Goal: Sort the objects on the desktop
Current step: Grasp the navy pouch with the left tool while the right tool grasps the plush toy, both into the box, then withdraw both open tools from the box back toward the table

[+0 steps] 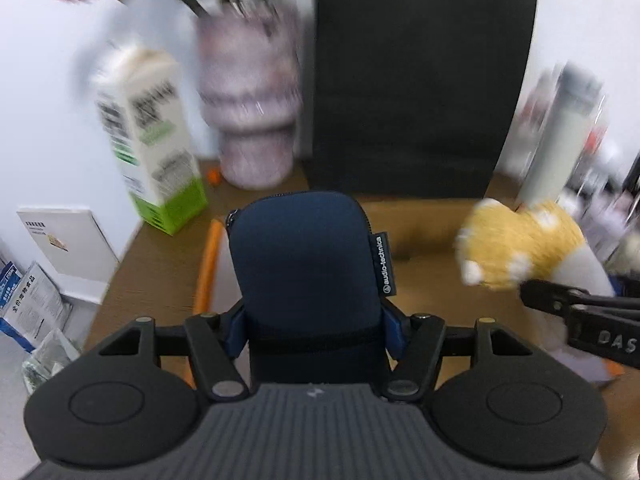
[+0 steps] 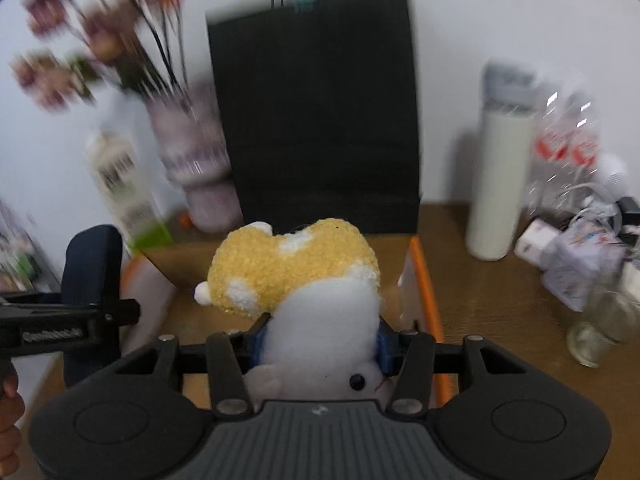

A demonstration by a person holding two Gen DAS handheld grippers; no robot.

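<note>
Brown counter (image 2: 492, 292) against a white wall, w/ a black paper bag (image 2: 316, 120) at the back edge, flower vase (image 2: 196, 160) and milk carton (image 1: 148, 148) toward the back-left corner. Left claw (image 1: 314, 326) is clamped on a navy zip pouch (image 1: 304, 264), held above the counter. Right claw (image 2: 320, 344) is clamped on a yellow-and-white plush toy (image 2: 296, 272), also lifted. White bottle (image 2: 500, 188) stands back right.

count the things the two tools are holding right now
2. A navy audio-technica pouch is clamped in the left tool; a yellow-and-white plush toy is clamped in the right tool, both above the open cardboard box. Nothing else appears held.
</note>
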